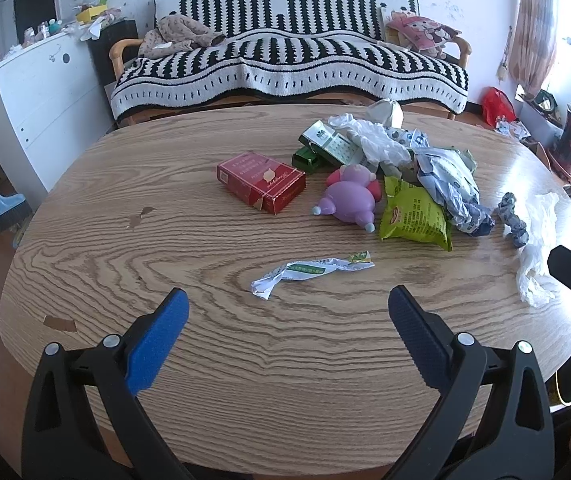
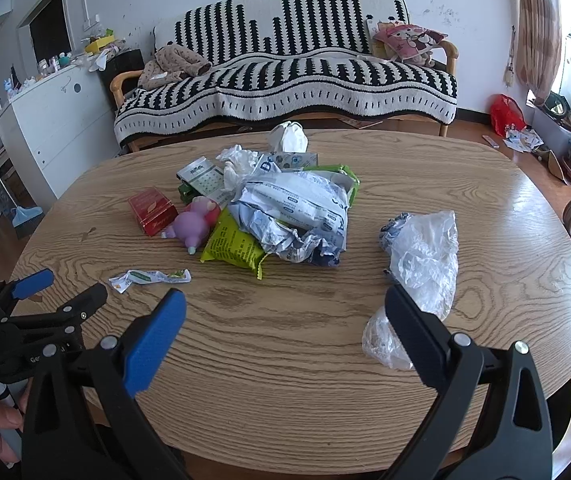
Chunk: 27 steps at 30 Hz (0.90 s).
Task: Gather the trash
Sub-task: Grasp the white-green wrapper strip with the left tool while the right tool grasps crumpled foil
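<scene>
The left gripper (image 1: 288, 300) hovers above the near part of the wooden tabletop (image 1: 205, 352), fingers spread wide apart and holding nothing. A flattened white-and-green wrapper (image 1: 312, 271) lies on the tabletop just beyond and between its fingertips, not touching them.

The right gripper (image 2: 285, 300) hovers over the near right part of the tabletop, fingers likewise wide apart and empty. Its right finger overlaps a crumpled clear plastic bag (image 2: 421, 256) in the right wrist view; contact cannot be determined. A small dark crumpled wad (image 1: 512, 220) lies touching the far left edge of that bag.

The main trash pile sits at the centre of the tabletop, well apart from both grippers:
- a red cigarette box (image 1: 261, 182), at the left edge of the pile, lying flat;
- a purple pig-shaped toy (image 1: 351, 198), just right of the red box;
- a lime-green snack bag (image 1: 413, 220), touching the toy;
- a crumpled white-and-blue package (image 2: 297, 216), resting on the green bag;
- a green-and-white carton (image 1: 325, 146) and a crumpled white tissue (image 1: 377, 140), behind the toy.

A sofa with a black-and-white striped cover (image 2: 285, 80) stands beyond the tabletop.
</scene>
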Each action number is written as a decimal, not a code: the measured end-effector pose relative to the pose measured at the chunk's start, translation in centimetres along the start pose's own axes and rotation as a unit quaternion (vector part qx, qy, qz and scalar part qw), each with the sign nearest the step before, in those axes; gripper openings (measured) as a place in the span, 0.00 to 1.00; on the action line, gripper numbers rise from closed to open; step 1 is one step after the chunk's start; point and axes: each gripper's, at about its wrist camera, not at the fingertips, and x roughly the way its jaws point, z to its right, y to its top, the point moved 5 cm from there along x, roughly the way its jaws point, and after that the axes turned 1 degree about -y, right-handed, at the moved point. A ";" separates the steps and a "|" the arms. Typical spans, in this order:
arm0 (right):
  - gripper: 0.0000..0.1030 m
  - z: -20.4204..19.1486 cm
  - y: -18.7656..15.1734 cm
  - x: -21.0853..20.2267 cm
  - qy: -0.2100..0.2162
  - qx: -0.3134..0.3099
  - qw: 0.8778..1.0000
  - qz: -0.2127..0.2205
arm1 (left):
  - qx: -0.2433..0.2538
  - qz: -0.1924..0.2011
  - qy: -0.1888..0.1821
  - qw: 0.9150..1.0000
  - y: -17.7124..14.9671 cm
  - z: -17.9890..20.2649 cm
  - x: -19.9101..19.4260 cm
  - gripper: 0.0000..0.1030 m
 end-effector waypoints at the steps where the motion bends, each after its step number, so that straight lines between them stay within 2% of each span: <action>1: 0.93 0.0 0.0 0.1 0.002 -0.004 1.000 -0.002 | 0.005 0.000 -0.001 1.000 0.0 0.0 0.0 0.94; 3: 0.93 0.0 -0.1 0.5 0.016 -0.022 1.000 -0.013 | 0.027 -0.002 -0.005 1.000 -0.1 0.2 0.1 0.94; 5: 0.93 0.1 0.0 1.4 0.028 -0.058 0.997 -0.033 | 0.081 -0.011 -0.020 0.996 -0.5 0.7 0.4 0.94; 7: 0.93 0.6 0.5 2.7 0.021 -0.090 0.995 -0.039 | 0.135 -0.017 -0.032 0.990 -0.9 1.0 0.9 0.94; 9: 0.93 1.5 1.3 4.6 0.017 -0.090 0.995 -0.050 | 0.176 -0.026 -0.039 0.983 -0.8 1.3 2.4 0.94; 12: 0.91 2.2 2.2 8.3 0.035 -0.084 0.993 -0.073 | 0.215 -0.033 -0.047 0.975 -0.3 1.7 4.4 0.94; 14: 0.87 1.9 2.6 10.5 0.027 -0.110 0.990 -0.081 | 0.250 -0.033 -0.048 0.967 0.0 2.1 6.2 0.94; 16: 0.84 1.5 2.6 12.2 0.024 -0.134 0.987 -0.086 | 0.262 -0.047 -0.052 0.963 0.1 1.9 7.7 0.94; 18: 0.82 1.3 2.6 13.3 0.034 -0.133 0.986 -0.093 | 0.257 -0.055 -0.038 0.964 0.3 1.1 8.7 0.94; 21: 0.75 1.1 2.8 14.4 0.040 -0.134 0.985 -0.101 | 0.236 -0.072 -0.072 0.967 0.3 0.4 9.2 0.94; 23: 0.60 0.9 3.0 14.7 0.038 -0.134 0.985 -0.100 | 0.237 -0.074 -0.072 0.966 0.4 0.5 9.5 0.87; 24: 0.47 0.8 3.0 14.6 0.040 -0.134 0.985 -0.100 | 0.237 -0.076 -0.074 0.966 0.4 0.6 9.6 0.76; 25: 0.41 0.6 3.0 14.5 0.043 -0.135 0.985 -0.098 | 0.230 -0.080 -0.087 0.966 0.5 0.7 9.5 0.64; 26: 0.37 0.1 3.0 14.2 0.051 -0.141 0.984 -0.096 | 0.223 -0.087 -0.099 0.966 0.6 0.9 9.5 0.47; 27: 0.32 -0.1 2.9 13.8 0.054 -0.145 0.984 -0.093 | 0.218 -0.092 -0.104 0.966 0.7 1.2 9.5 0.37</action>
